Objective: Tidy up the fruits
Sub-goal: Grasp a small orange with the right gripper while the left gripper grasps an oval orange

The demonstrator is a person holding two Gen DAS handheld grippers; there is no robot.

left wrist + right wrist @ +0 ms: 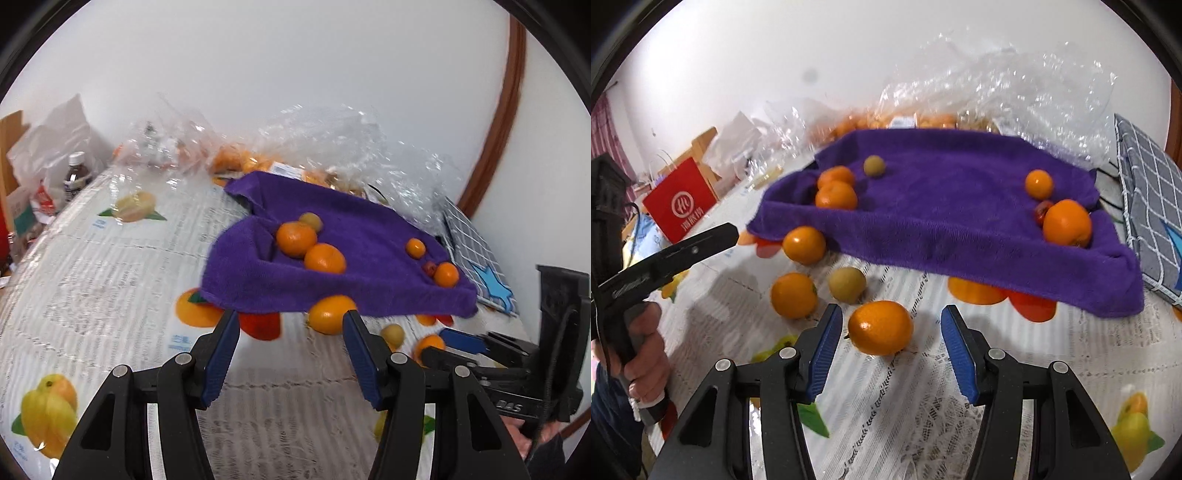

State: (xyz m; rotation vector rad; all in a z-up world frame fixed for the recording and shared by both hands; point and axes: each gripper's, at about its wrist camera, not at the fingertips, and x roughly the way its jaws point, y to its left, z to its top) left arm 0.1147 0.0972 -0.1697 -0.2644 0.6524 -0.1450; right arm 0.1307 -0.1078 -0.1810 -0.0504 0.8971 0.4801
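Purple towel (945, 206) on surface (905, 387), oranges on and beside it. Right gripper (891, 347) fingers spread around one orange (881, 326), not pressing. Left gripper (290, 354) fingers released, empty.

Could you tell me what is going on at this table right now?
A person holds a gripper in each hand over a table strewn with small fruit. The right gripper is open around an orange on the tablecloth, not yet pinching it. The left gripper is open and empty, aimed at the purple towel, where more oranges lie. Nothing is held yet.
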